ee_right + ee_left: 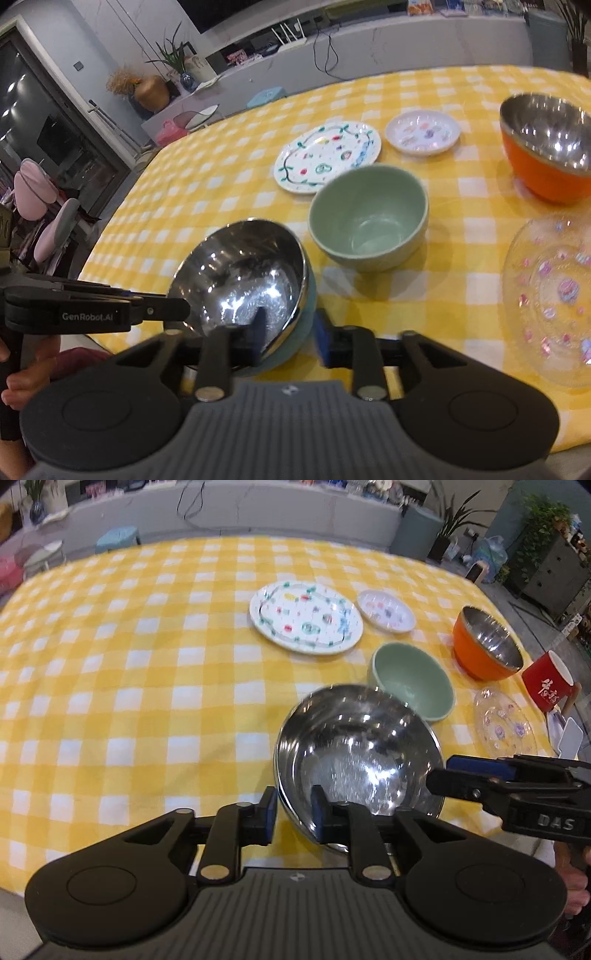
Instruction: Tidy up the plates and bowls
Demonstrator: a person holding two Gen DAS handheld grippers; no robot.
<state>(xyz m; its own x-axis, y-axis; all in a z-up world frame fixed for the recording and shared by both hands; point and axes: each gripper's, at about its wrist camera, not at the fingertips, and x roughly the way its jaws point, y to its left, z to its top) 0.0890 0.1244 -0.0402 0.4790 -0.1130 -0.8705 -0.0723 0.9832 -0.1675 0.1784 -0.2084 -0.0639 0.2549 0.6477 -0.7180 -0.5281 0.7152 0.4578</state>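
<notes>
A steel-lined bowl with a pale teal outside (354,753) (243,280) is tilted at the table's near edge. My left gripper (293,818) straddles its near rim, fingers close around the wall. My right gripper (290,334) straddles the opposite rim with wider jaws; it also shows in the left wrist view (461,775). Beyond stand a green ceramic bowl (413,681) (369,218), an orange steel-lined bowl (485,644) (550,147), a large painted plate (304,616) (327,157), a small white plate (386,611) (423,134) and a clear glass plate (504,725) (554,302).
A yellow checked cloth (129,664) covers the table. A red mug (548,681) stands at the right edge. Stools and a low grey counter (258,509) lie beyond the far edge.
</notes>
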